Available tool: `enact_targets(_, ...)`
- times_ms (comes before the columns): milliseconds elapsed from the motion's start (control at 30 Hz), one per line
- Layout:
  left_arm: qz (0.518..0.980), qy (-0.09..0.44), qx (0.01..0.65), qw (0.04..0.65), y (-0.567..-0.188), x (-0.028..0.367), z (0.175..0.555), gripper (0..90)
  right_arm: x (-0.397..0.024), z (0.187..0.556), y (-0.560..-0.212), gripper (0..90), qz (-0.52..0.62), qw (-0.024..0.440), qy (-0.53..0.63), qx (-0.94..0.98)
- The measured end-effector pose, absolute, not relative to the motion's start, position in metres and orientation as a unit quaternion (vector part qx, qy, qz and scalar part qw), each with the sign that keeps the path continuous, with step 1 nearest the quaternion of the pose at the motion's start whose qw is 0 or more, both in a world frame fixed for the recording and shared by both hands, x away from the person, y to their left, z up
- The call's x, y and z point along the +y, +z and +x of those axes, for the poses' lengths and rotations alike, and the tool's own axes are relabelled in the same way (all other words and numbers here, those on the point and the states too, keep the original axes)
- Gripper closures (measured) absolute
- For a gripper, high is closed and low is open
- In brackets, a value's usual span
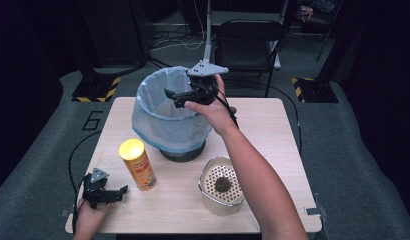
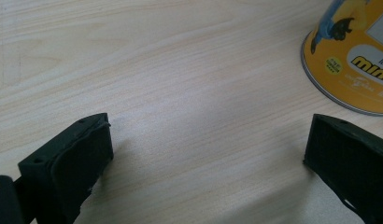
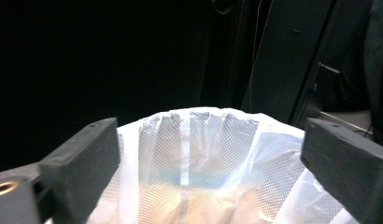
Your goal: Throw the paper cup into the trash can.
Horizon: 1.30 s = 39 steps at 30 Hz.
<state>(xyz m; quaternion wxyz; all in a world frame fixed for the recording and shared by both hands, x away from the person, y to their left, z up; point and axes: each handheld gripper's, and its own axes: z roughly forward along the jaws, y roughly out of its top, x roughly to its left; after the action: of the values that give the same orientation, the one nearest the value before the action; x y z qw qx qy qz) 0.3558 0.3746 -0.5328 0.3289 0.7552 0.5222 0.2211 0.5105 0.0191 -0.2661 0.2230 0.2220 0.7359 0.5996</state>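
Note:
A bin lined with a pale blue-white plastic bag [image 1: 165,117] stands at the back middle of the wooden table [image 1: 273,130]. My right gripper [image 1: 172,98] is held over the bag's right rim, pointing left, jaws open and empty. In the right gripper view the open gripper [image 3: 210,154] looks down into the bag [image 3: 199,135]. A yellow-lidded snack can [image 1: 137,164] stands upright at the front left. My left gripper [image 1: 120,194] rests low at the table's front left corner, open and empty. In the left gripper view, that gripper [image 2: 208,149] sits over bare wood and the can [image 2: 353,51] is at the upper right.
A metal pot with a perforated insert [image 1: 205,175] stands at the front right, holding a dark lump [image 1: 223,183]. The right forearm crosses above it. Behind the table are a black chair [image 1: 248,37], floor cables and yellow-black striped stand bases [image 1: 98,90].

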Motion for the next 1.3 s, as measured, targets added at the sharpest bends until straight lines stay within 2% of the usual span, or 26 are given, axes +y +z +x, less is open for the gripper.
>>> enact_targets(633, 0.756, 0.221, 0.522, 0.329, -0.533, 0.372, 0.353, 1.0, -0.014, 0.496, -0.268, 21.5, 0.221, 0.217, 0.58, 0.753)
enact_targets(1067, 0.736, 0.212, 0.543, 0.344, -0.53, 0.375, 0.352, 6.9, -0.033, 0.493, -0.28, 24.8, 0.25, 0.238, 0.553, 0.758)
enact_targets(1300, 0.738, 0.215, 0.53, 0.359, -0.522, 0.377, 0.349, 7.5, -0.044, 0.495, -0.284, 24.8, 0.266, 0.242, 0.555, 0.75)
